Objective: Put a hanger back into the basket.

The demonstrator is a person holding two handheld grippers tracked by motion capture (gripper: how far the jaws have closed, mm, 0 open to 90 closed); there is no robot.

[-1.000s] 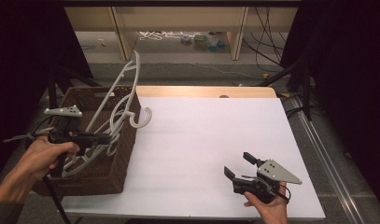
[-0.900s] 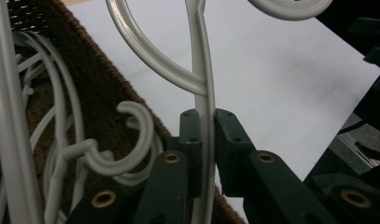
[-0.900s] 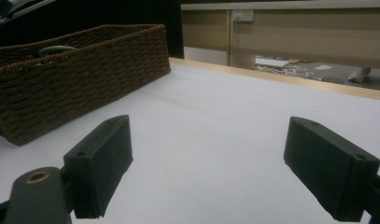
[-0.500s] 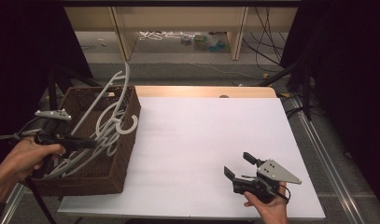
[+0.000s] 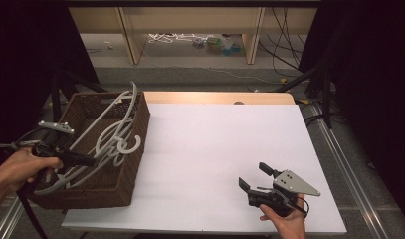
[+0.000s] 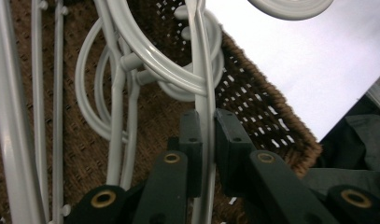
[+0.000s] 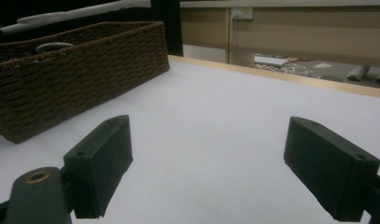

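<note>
A brown wicker basket (image 5: 135, 149) stands at the table's left edge with several white plastic hangers (image 5: 113, 134) lying in it, their ends poking above the rim. My left gripper (image 5: 90, 161) reaches into the basket and is shut on one hanger's thin bar (image 6: 205, 116); the other hangers' hooks (image 6: 145, 74) loop just beyond the jaws. My right gripper (image 5: 254, 177) rests low over the white table near the front right, open, nothing between its pads (image 7: 101, 154). From there the basket (image 7: 75, 70) sits off to the left.
The white tabletop (image 5: 220, 144) stretches between basket and right gripper. A wooden strip (image 5: 215, 97) edges the far side. Beyond stands a low shelf with loose hangers and clutter (image 5: 190, 40). Black tripod legs and cables (image 5: 319, 84) stand at the right.
My left gripper has lowered the held hanger from a raised, tilted pose down into the basket and drawn back toward the person. The right gripper has stayed still.
</note>
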